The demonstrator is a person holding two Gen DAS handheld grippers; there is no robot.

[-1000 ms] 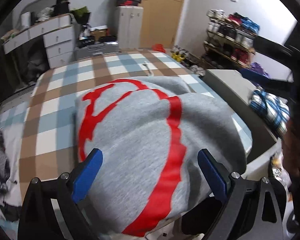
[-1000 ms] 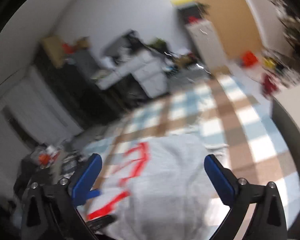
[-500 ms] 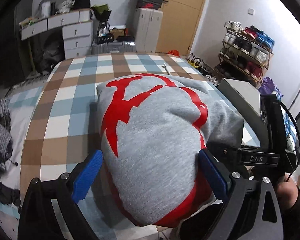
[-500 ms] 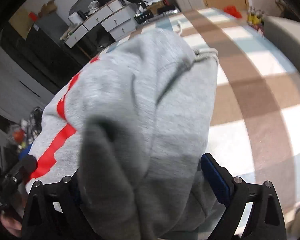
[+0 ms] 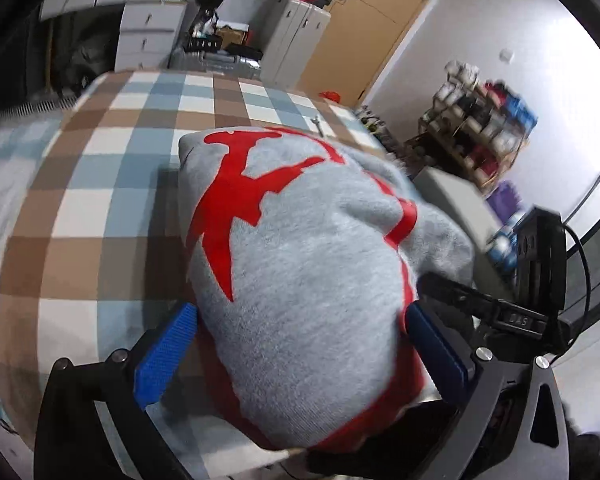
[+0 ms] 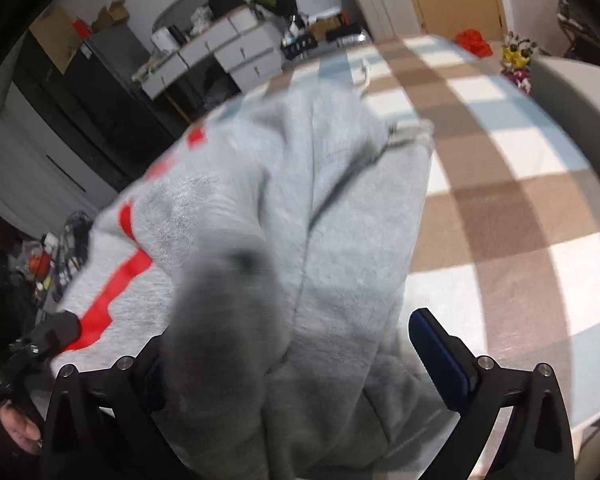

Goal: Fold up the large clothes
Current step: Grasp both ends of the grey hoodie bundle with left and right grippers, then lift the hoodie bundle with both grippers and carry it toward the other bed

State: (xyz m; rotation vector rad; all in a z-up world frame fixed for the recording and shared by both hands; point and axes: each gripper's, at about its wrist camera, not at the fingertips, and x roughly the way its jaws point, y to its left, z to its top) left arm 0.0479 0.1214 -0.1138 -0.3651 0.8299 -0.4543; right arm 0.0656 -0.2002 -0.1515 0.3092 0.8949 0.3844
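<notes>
In the left wrist view the left gripper [image 5: 300,348] is low over the near edge of the bed [image 5: 100,184], and its two blue fingers [image 5: 166,354] stand wide apart, one on each side of the grey sweatshirt [image 5: 300,280] with the red print. The fingers do not press on the cloth, so this claw is released. The sweatshirt lies bunched on the checked bed cover, close to the camera. At the right side the right gripper [image 5: 480,308] comes in low and touches the edge of the cloth. Compared with half a second ago, the left gripper is nearer to the sweatshirt, and the cloth now fills more of the gap between the fingers. In the right wrist view the right gripper [image 6: 300,364] points across the bed [image 6: 500,200], and a thick fold of the sweatshirt [image 6: 340,240] sits between its fingers. The right finger [image 6: 440,356] is free of the cloth and the left one is hidden behind the fold, so I cannot tell if this claw is clenched. The fold is a little higher than before.
</notes>
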